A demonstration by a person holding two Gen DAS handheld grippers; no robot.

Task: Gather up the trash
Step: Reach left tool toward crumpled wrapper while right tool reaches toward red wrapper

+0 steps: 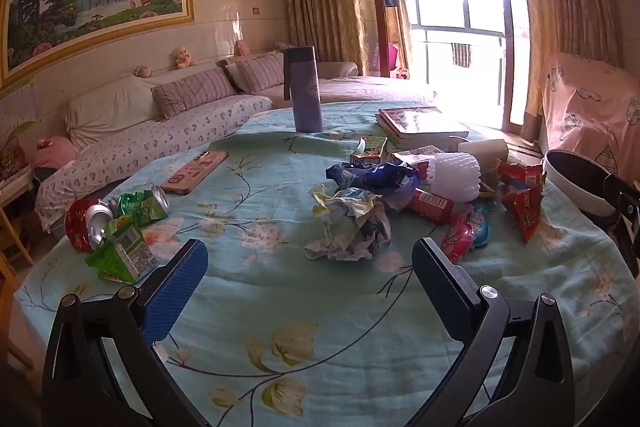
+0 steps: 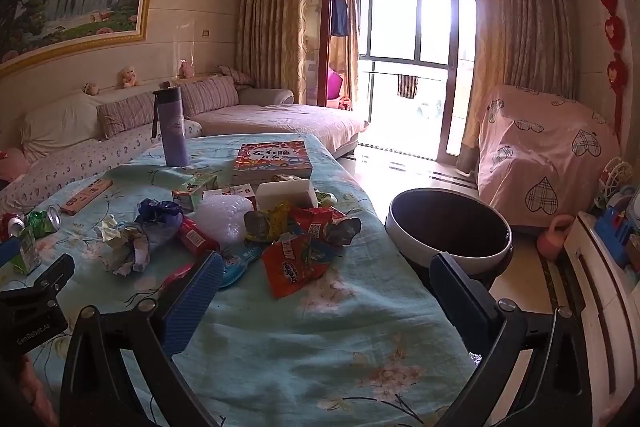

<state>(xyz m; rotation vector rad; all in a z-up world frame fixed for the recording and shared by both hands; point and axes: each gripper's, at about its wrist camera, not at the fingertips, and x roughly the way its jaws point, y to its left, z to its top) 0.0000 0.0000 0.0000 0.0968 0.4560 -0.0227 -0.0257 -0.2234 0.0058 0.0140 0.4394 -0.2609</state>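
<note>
Trash lies on a table with a floral blue cloth (image 1: 280, 307). Crumpled paper (image 1: 348, 227) sits just beyond my open, empty left gripper (image 1: 310, 263). Crushed cans and green cartons (image 1: 120, 223) lie at the left. Red snack wrappers (image 1: 524, 199), a blue wrapper (image 1: 372, 177) and white foam (image 1: 456, 177) pile at the right. My right gripper (image 2: 330, 279) is open and empty, near a red wrapper (image 2: 296, 263). A round bin (image 2: 450, 231) with a dark inside stands off the table's right edge; it also shows in the left wrist view (image 1: 576, 179).
A purple bottle (image 1: 306, 91) stands at the far side, with books (image 1: 420, 125) and a wooden block (image 1: 196, 171). A sofa (image 1: 160, 131) runs along the left wall. A covered chair (image 2: 540, 147) stands right of the bin.
</note>
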